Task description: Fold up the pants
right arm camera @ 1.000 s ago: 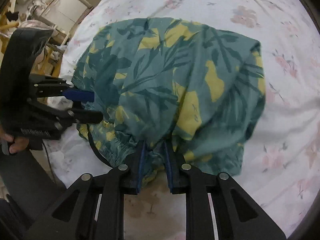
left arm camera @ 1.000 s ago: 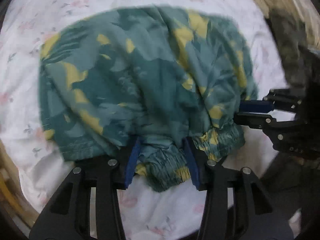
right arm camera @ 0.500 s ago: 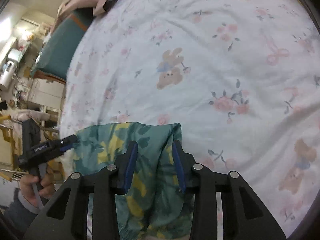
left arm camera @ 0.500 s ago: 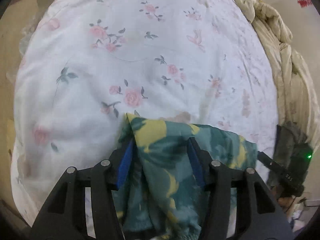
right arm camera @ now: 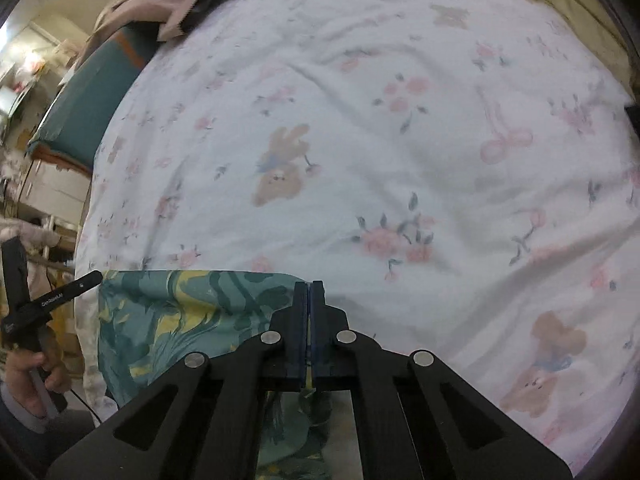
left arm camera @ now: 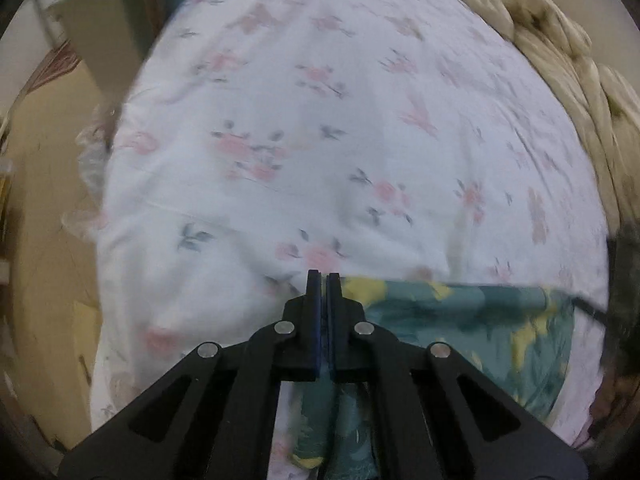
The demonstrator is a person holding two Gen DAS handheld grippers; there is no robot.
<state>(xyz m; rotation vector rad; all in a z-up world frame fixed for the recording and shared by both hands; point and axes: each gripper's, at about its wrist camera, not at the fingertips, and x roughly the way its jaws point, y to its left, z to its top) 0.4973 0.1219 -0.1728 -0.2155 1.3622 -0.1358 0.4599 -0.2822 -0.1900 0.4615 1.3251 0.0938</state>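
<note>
The pants (left arm camera: 472, 320) are teal with yellow leaf print. They hang stretched between my two grippers above the white floral bedsheet (left arm camera: 320, 140). My left gripper (left arm camera: 323, 280) is shut on the left end of the top edge; fabric hangs below its jaws. My right gripper (right arm camera: 309, 288) is shut on the right end of the same edge of the pants (right arm camera: 180, 312). In the right wrist view the left gripper (right arm camera: 80, 284) shows at the far left, held by a hand. The lower part of the pants is hidden under the grippers.
A beige rumpled duvet (left arm camera: 560, 52) lies along the right side of the bed. A teal headboard or cushion (right arm camera: 92, 96) with a pink-and-dark garment (right arm camera: 176, 4) on it stands at the bed's far left. Shelves and wooden floor lie beyond the bed edge.
Both grippers have closed fully on the pants' edge and lifted it. The pants, first flat on the bed, now hang stretched between them.
</note>
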